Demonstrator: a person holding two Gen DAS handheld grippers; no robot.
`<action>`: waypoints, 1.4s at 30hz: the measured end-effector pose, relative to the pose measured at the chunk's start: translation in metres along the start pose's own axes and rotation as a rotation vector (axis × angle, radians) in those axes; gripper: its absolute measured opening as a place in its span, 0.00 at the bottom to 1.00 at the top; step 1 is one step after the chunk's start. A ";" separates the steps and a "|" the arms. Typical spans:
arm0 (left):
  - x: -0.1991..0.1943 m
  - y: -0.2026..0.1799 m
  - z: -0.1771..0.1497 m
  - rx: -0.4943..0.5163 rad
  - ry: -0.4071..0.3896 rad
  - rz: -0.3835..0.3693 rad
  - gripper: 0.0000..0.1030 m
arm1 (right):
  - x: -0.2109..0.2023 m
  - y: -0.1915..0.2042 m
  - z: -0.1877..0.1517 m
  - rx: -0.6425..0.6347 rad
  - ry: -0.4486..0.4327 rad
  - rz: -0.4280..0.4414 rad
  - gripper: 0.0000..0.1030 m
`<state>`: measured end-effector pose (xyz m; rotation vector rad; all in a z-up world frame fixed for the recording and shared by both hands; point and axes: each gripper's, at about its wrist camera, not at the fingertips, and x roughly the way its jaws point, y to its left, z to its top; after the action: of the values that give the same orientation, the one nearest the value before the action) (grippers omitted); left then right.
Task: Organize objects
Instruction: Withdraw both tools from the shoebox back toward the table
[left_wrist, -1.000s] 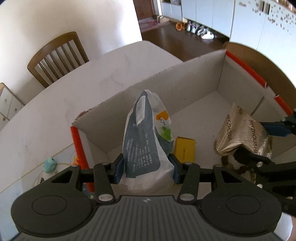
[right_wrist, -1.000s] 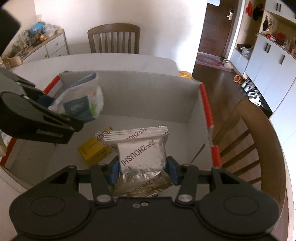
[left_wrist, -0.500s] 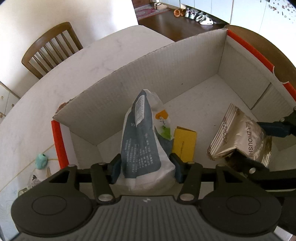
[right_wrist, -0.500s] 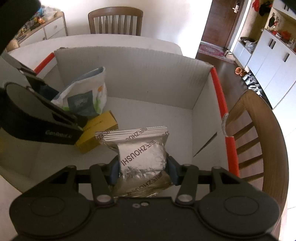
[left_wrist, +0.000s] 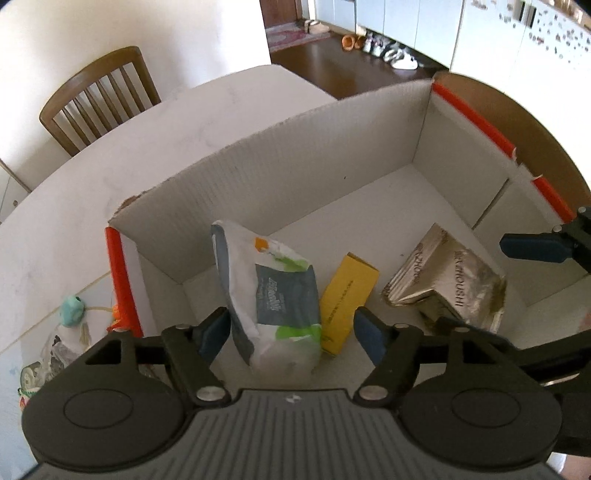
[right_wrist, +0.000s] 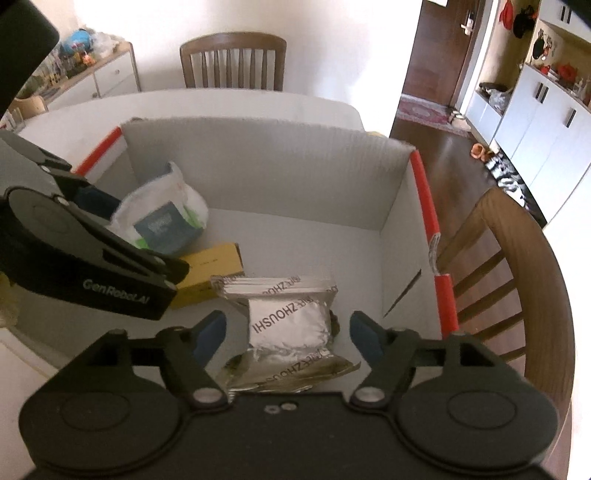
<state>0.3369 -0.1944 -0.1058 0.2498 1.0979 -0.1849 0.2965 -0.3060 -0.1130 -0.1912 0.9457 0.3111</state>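
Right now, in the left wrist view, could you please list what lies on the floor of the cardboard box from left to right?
White and grey-blue plastic pouch → yellow cardboard carton → silver foil packet with dark lettering.

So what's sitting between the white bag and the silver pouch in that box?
A yellow carton, touching the white bag and apart from the silver pouch; the left wrist view shows it.

A pale bench carries an open cardboard box with orange-edged flaps; beside the box's left wall lie a teal toy and small clutter
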 end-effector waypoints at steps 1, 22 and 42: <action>-0.003 0.000 -0.001 -0.005 -0.006 -0.003 0.72 | -0.003 0.000 0.000 0.001 -0.005 0.000 0.72; -0.091 0.039 -0.035 -0.069 -0.216 -0.068 0.72 | -0.082 0.003 0.009 0.110 -0.158 0.076 0.74; -0.165 0.114 -0.097 -0.068 -0.395 -0.126 0.80 | -0.134 0.098 0.010 0.191 -0.290 0.075 0.88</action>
<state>0.2119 -0.0531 0.0124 0.0770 0.7260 -0.2952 0.1975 -0.2343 -0.0002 0.0638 0.6913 0.3063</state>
